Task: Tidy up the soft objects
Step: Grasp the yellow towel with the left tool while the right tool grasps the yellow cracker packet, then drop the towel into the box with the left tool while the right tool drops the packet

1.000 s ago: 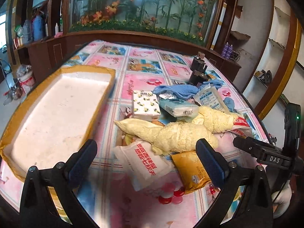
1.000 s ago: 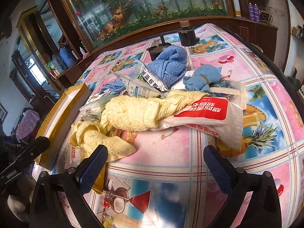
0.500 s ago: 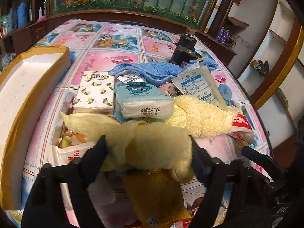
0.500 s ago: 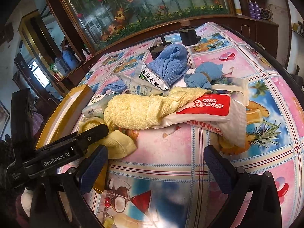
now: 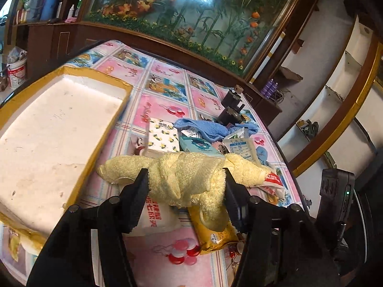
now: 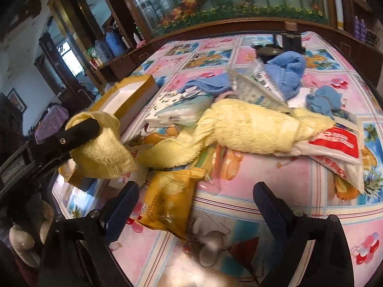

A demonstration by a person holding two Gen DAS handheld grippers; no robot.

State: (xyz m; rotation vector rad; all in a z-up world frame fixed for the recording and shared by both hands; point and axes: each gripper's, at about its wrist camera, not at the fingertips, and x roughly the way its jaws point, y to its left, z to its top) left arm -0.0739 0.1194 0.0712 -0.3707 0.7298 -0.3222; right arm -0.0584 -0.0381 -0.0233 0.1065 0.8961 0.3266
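On the table [image 5: 167,88], which is covered with a pink and blue picture cloth, a big white foam tray [image 5: 55,131] with yellow-brown taped edges takes the left side. Beside it, in the middle, lies a heap of soft things: a long yellow towel [image 6: 253,129], a blue towel [image 6: 287,71] behind it, a white pack with yellow bees [image 5: 162,136], a light blue tissue pack [image 5: 198,146], and several plastic pouches.

Not much writing can be read. A white pouch with a red label [image 6: 335,141] carries white Chinese characters, a white packet [image 5: 153,215] has red Chinese characters, and a yellow snack bag [image 6: 167,198] shows only small print, too blurred for me to read.

The left gripper [image 5: 185,184] is clenched on a second yellow towel [image 5: 189,177]; both black fingers press into its bunched middle, and it seems lifted a little above the packets, with one end hanging over the yellow bag. This towel is fluffy and twisted like a roll.

The right gripper [image 6: 196,196] is released, its jaws standing wide apart above the table's near edge, holding nothing; the left finger [image 6: 119,205] is just beside the yellow snack bag.
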